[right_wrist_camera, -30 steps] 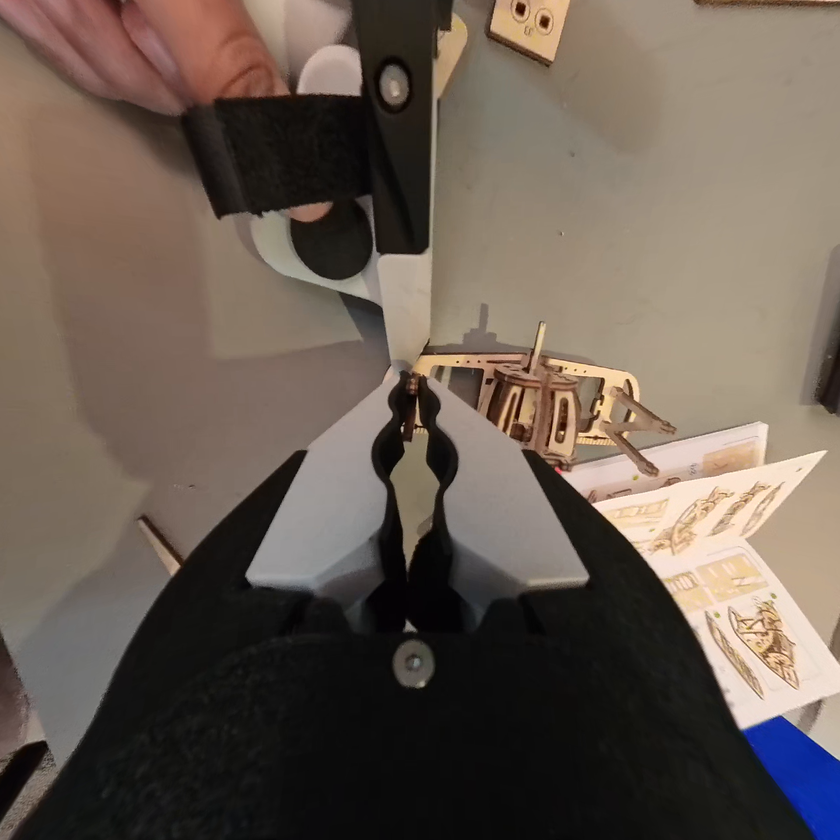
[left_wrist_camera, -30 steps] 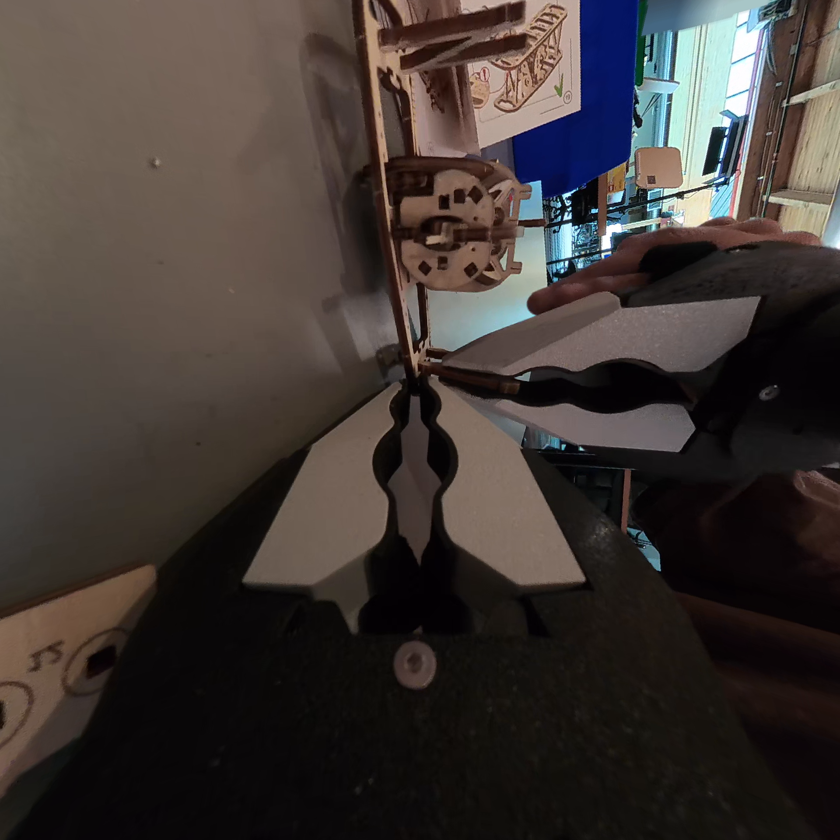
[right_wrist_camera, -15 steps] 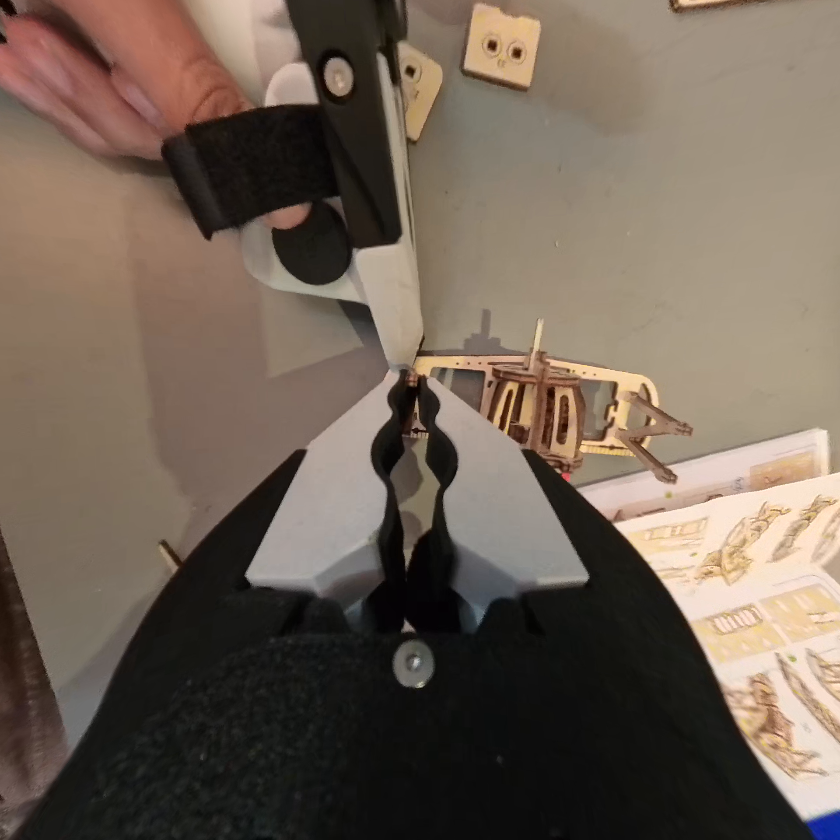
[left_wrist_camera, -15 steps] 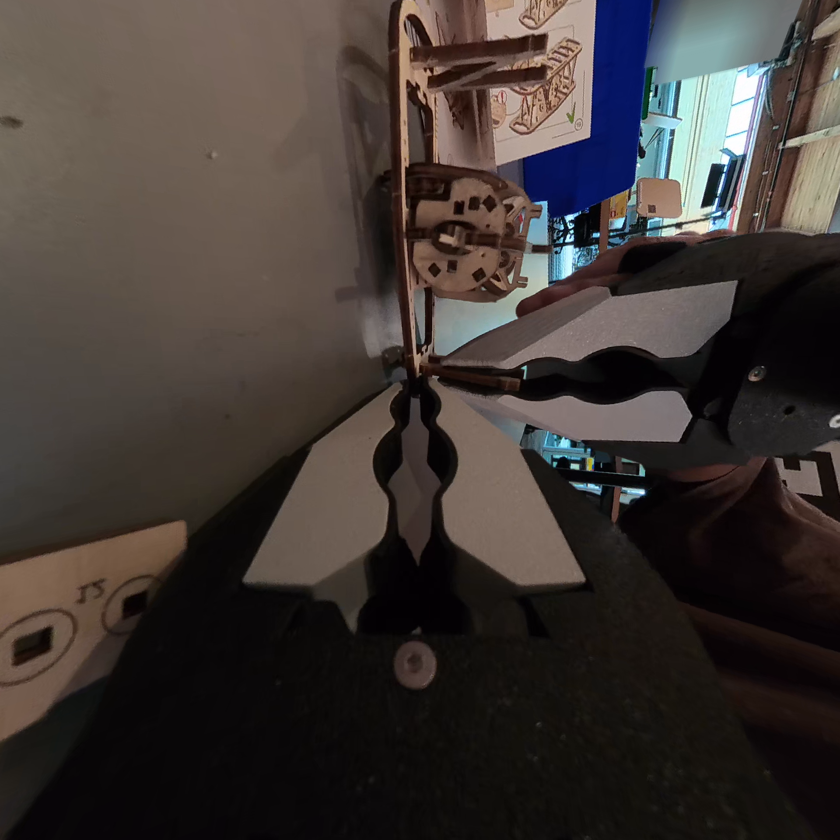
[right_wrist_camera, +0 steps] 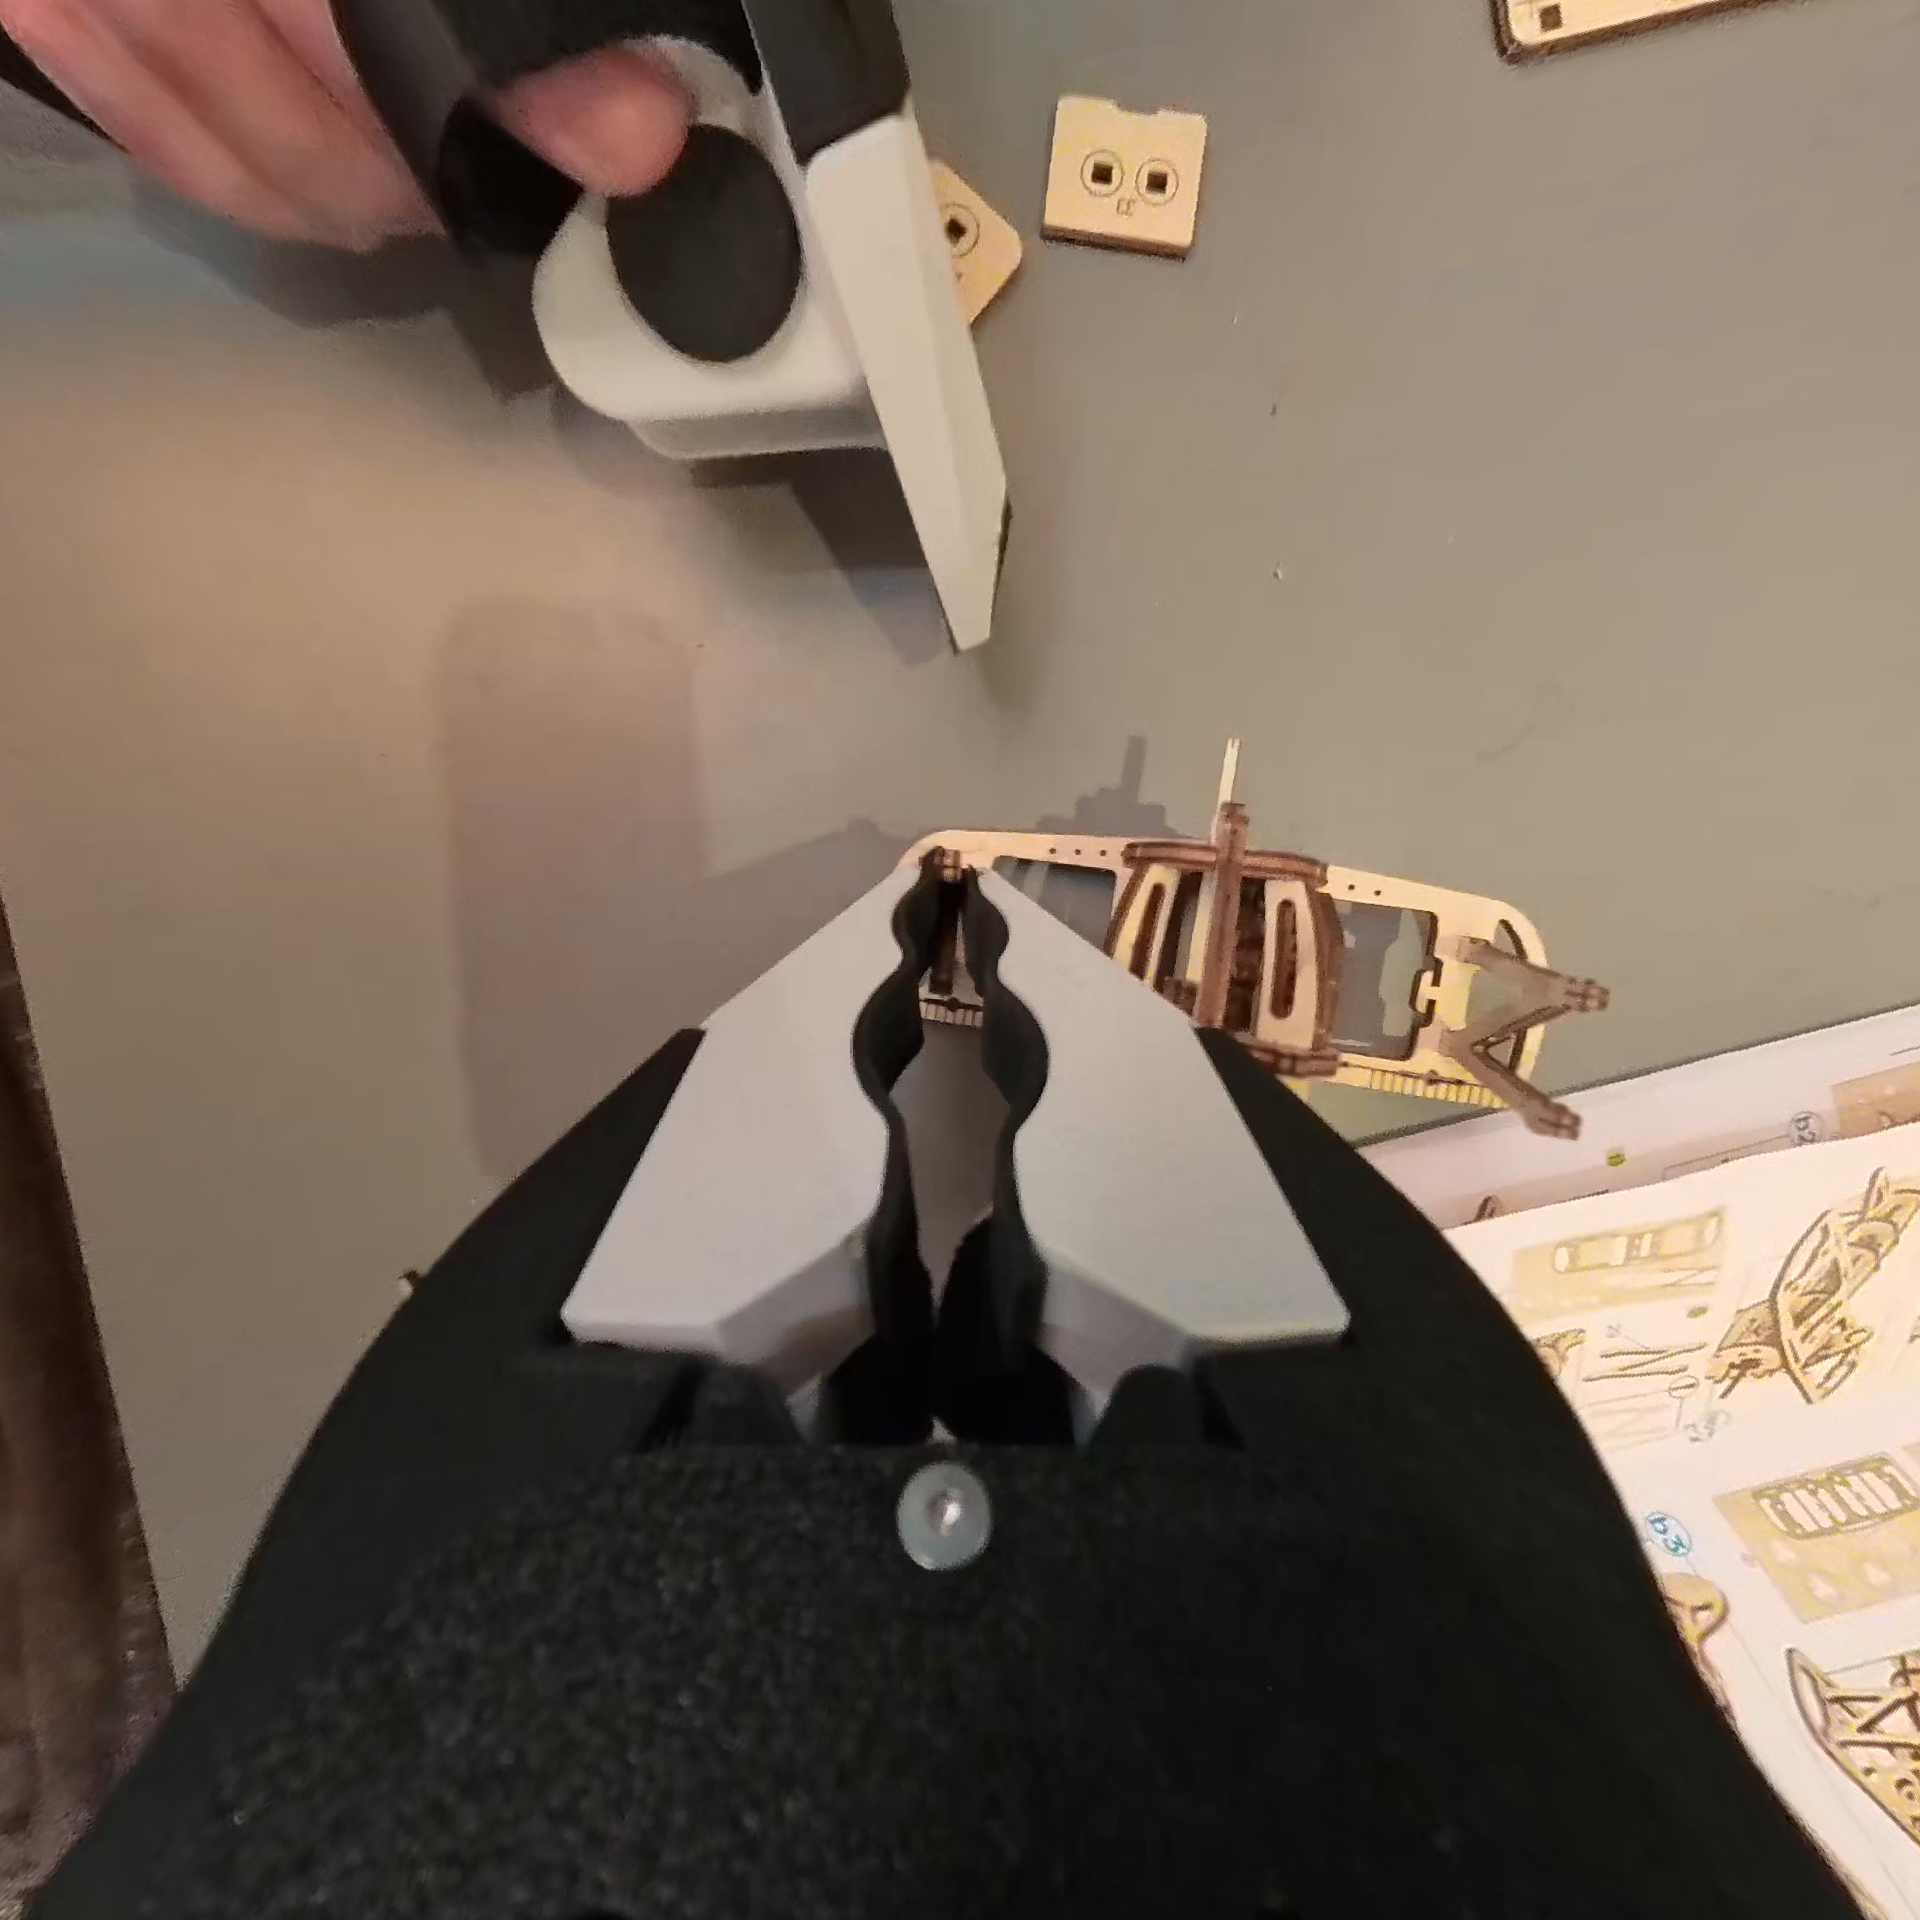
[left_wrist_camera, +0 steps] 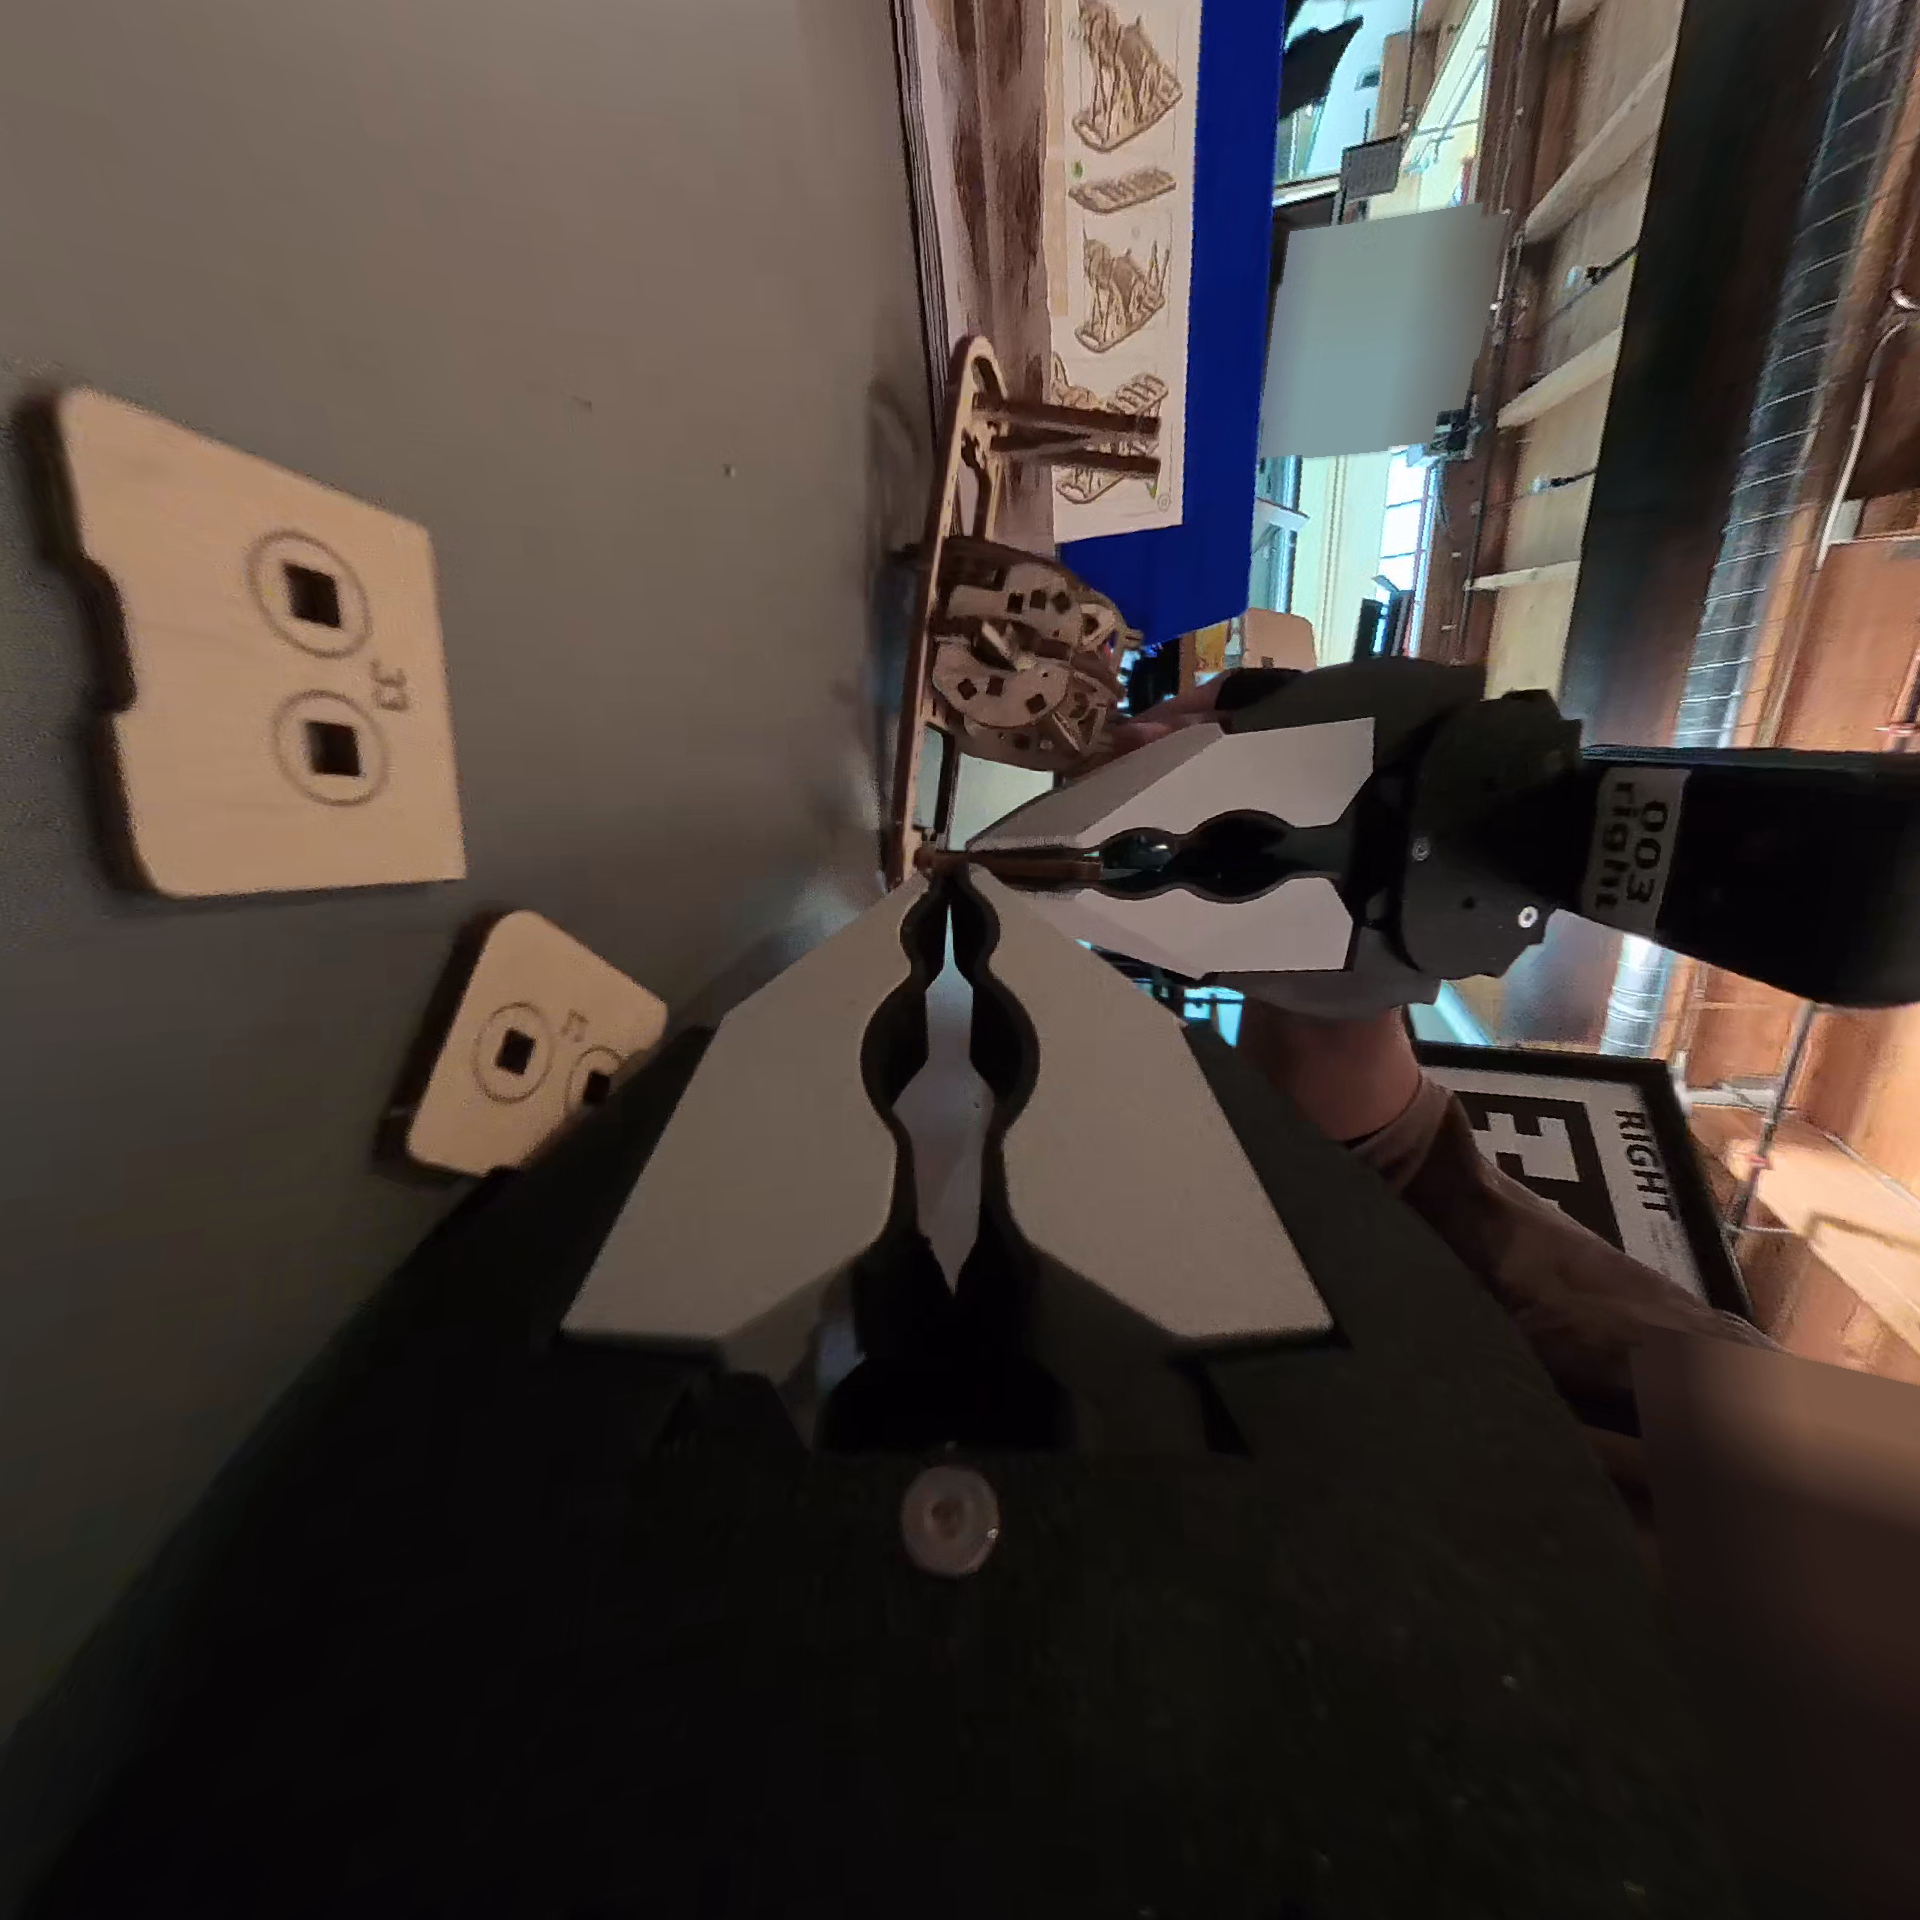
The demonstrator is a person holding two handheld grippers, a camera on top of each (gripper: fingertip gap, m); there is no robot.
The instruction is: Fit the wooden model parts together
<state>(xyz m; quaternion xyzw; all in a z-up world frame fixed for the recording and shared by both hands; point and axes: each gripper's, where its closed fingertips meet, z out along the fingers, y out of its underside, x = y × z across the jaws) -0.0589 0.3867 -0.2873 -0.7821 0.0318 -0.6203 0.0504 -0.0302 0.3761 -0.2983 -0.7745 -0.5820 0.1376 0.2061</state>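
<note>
The wooden model [right_wrist_camera: 1226, 935] lies on the grey table: a flat slotted frame with a round cage in its middle and a V strut at its far end. It also shows in the left wrist view [left_wrist_camera: 997, 686]. My right gripper [right_wrist_camera: 951, 883] is shut on a small dark wooden part [right_wrist_camera: 948, 914] that stands at the frame's near end; the left wrist view shows this right gripper [left_wrist_camera: 977, 857] from the side with the part [left_wrist_camera: 1029, 860] between its fingers. My left gripper [left_wrist_camera: 948, 894] is shut and empty. In the right wrist view the left gripper [right_wrist_camera: 971, 623] hovers a short way off the frame's end.
Two loose wooden plates with square holes [left_wrist_camera: 270, 655] [left_wrist_camera: 520, 1049] lie beside my left gripper, also in the right wrist view [right_wrist_camera: 1127, 177] [right_wrist_camera: 977, 244]. An instruction sheet [right_wrist_camera: 1714, 1299] lies to the right on a blue cloth [left_wrist_camera: 1216, 312]. A part sheet's edge [right_wrist_camera: 1704, 21] shows at the top. My two grippers' fingertips are within a few centimetres of each other.
My left gripper has pulled back from the frame's end and now stands apart from it. My right gripper stays shut on the small part at that end.
</note>
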